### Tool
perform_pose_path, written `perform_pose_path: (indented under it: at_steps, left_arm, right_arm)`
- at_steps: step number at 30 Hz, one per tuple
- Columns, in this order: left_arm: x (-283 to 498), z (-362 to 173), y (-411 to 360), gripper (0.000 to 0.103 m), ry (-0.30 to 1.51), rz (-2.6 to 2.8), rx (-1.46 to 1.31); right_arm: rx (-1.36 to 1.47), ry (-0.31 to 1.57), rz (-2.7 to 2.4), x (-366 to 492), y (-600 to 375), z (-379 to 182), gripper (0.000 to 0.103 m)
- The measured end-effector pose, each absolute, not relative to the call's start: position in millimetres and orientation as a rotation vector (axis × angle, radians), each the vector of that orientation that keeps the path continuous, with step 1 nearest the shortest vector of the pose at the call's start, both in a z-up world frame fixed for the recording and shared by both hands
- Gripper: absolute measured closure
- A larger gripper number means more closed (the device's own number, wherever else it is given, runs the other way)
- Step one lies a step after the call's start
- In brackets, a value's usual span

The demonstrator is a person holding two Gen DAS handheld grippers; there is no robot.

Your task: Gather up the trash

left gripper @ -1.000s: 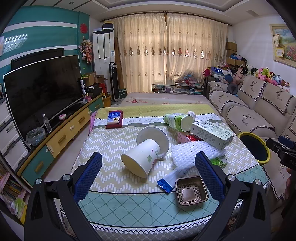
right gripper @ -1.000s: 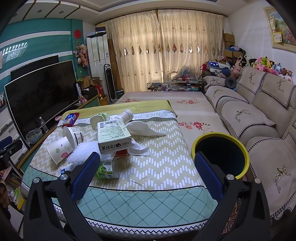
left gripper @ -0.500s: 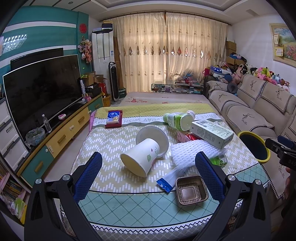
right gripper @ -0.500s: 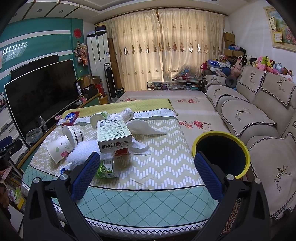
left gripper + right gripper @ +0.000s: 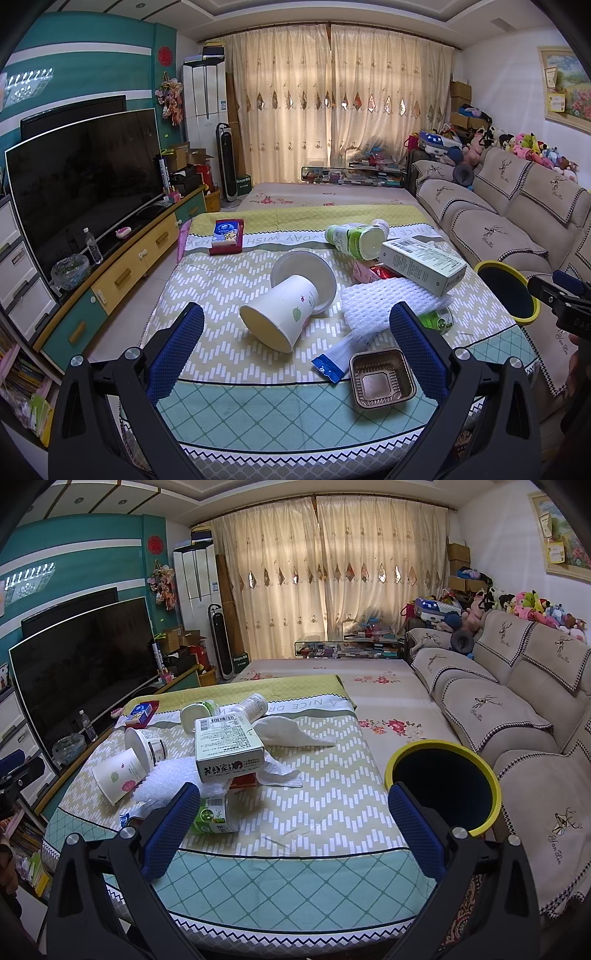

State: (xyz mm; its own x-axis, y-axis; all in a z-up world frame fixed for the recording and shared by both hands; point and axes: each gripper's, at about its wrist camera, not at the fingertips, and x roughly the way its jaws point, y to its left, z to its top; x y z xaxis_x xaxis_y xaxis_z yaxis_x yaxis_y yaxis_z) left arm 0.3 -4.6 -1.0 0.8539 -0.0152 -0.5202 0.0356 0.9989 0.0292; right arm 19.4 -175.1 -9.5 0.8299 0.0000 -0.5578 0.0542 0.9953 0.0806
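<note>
Trash lies scattered on the cloth-covered table (image 5: 229, 406): a tipped paper cup (image 5: 279, 317), a white bowl (image 5: 304, 271), a brown foil tray (image 5: 382, 378), a blue-ended wrapper (image 5: 332, 360), white foam netting (image 5: 380, 302), a pale carton (image 5: 421, 264), and a green-white bottle (image 5: 351, 238). My left gripper (image 5: 295, 350) hangs open above the near edge, facing the cup, holding nothing. My right gripper (image 5: 291, 830) is open over the table's right part, between a green can (image 5: 214, 814) and the yellow-rimmed bin (image 5: 443, 782). The carton (image 5: 227, 746) and crumpled tissue (image 5: 291, 734) lie beyond it.
A red tissue pack (image 5: 227, 236) sits at the table's far left. A TV (image 5: 81, 177) on a low cabinet (image 5: 122, 273) runs along the left. The sofa (image 5: 517, 709) lines the right side, right behind the bin. The other gripper (image 5: 565, 295) shows at the right edge.
Both grippers have drifted only slightly; the views are nearly the same. Nothing on the table has moved and nothing was taken hold of.
</note>
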Motion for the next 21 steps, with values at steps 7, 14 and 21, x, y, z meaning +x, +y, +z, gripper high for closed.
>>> perform_pose_path:
  at_steps: [7, 14, 21]
  left_arm:
    - [0.3, -1.0, -4.5, 0.004, 0.548, -0.027, 0.038]
    - [0.5, -1.0, -4.7, 0.004, 0.548, -0.026, 0.038]
    - [1.5, -6.9, -2.3, 0.004, 0.552, -0.014, 0.032]
  right_arm:
    - [0.095, 0.592, -0.028, 19.2, -174.9, -9.5, 0.006]
    - [0.095, 0.598, -0.027, 18.7, -172.6, -12.6, 0.006]
    - [0.099, 0.619, -0.018, 25.4, -170.8, -19.4, 0.006]
